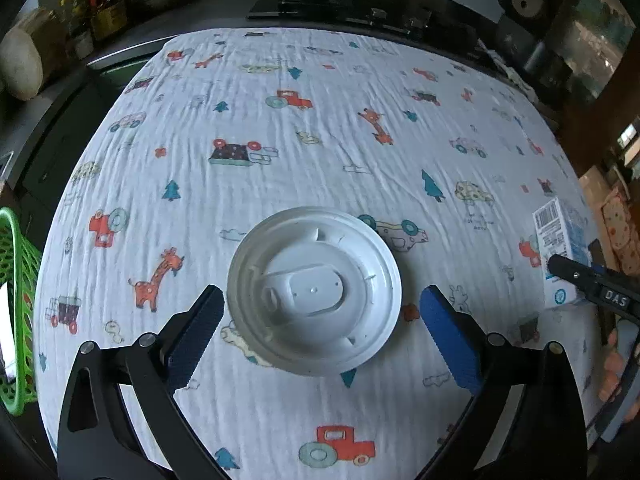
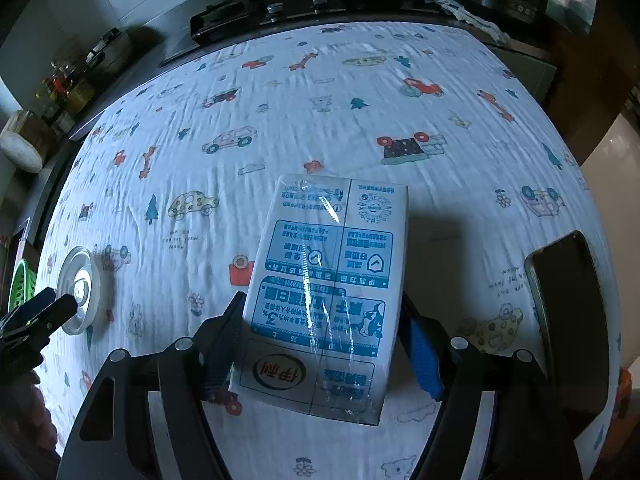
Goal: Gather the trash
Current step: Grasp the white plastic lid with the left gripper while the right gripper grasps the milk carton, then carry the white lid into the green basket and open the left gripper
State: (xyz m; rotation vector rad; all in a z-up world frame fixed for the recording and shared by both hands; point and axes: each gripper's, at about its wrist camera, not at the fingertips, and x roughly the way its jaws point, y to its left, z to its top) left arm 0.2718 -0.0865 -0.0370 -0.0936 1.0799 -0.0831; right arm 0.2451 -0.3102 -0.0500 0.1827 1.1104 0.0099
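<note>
So the whole table is covered by a white cloth [image 1: 320, 128] printed with trucks, giraffes and little trees, and everything sits on that. Biggest piece of trash is the blue and white milk carton [image 2: 324, 300], lying flat in shiny plastic wrap, and the right gripper [image 2: 324, 340] has it pinched from both sides: jaws closed in on the carton's two long edges, blue pads pressed against it, so that one's gripped. From the left wrist camera you can see the same carton way over at the right edge with the right gripper's dark finger across it. Off to the right of the carton there's a dark phone [image 2: 568, 320] lying on the cloth. Next down is the round white plastic lid [image 1: 314, 292], sitting underside up, right between the fingers of the left gripper [image 1: 320, 308]. Those jaws are spread wide, wider than the lid, with a gap on each side, not touching it. A green mesh basket [image 1: 16, 312] peeks in at the far left edge.
</note>
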